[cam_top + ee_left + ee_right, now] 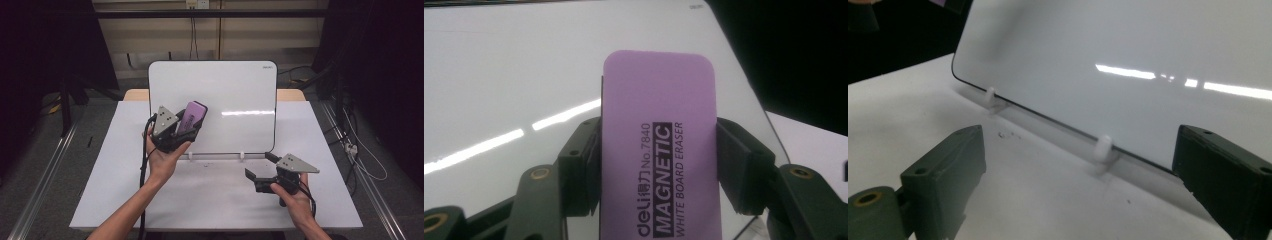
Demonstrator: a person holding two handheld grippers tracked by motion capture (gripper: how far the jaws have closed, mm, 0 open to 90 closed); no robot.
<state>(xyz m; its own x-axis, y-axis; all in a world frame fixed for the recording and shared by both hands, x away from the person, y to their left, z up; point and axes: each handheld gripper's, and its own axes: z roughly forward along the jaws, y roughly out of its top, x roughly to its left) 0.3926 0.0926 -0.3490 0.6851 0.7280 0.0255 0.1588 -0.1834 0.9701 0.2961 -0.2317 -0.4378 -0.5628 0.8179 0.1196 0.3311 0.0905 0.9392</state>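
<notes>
A whiteboard (230, 105) stands upright on the white surface (100, 190), propped in two small white clips (1104, 146) along its lower edge. The left gripper (181, 125) is raised in front of the board's lower left part, its jaws closed on the long sides of a purple eraser (659, 145) printed "MAGNETIC WHITE BOARD ERASER"; the eraser's far end points up toward the board face. Whether it touches the board cannot be told. The right gripper (257, 167) sits low over the surface just in front of the board's lower right corner, its jaws spread wide with nothing between them. The board face is blank, showing only light reflections.
</notes>
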